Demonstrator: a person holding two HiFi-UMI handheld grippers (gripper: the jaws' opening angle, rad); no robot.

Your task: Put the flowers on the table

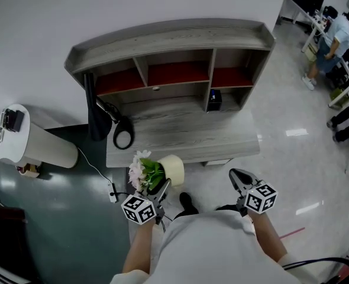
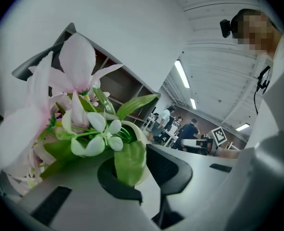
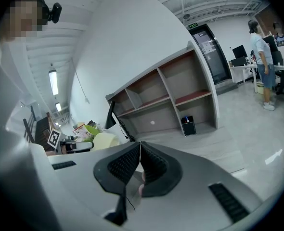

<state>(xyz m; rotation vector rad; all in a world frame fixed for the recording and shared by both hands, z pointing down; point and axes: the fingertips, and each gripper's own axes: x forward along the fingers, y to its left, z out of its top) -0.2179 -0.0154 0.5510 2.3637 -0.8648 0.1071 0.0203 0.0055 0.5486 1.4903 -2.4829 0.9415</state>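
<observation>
A cream pot (image 1: pixel 173 169) of pink and white artificial flowers (image 1: pixel 142 170) with green leaves hangs just in front of the grey wooden table (image 1: pixel 180 136), tipped toward my left. My left gripper (image 1: pixel 161 189) is shut on the pot's rim. In the left gripper view the flowers (image 2: pixel 79 109) fill the left side and the pot (image 2: pixel 134 131) sits between the dark jaws of the left gripper (image 2: pixel 142 170). My right gripper (image 1: pixel 238 177) hovers to the right of the pot, shut and empty. Its pads meet in the right gripper view, where the right gripper (image 3: pixel 140 148) faces the table (image 3: pixel 200 141).
The table carries a hutch (image 1: pixel 174 46) with cubbies; a small black box (image 1: pixel 215 99) stands in one. A black ring-shaped item (image 1: pixel 123 138) and a hanging black cloth (image 1: pixel 96 114) sit at the table's left. A white round stand (image 1: pixel 20 141) is left; people (image 1: pixel 334 37) are far right.
</observation>
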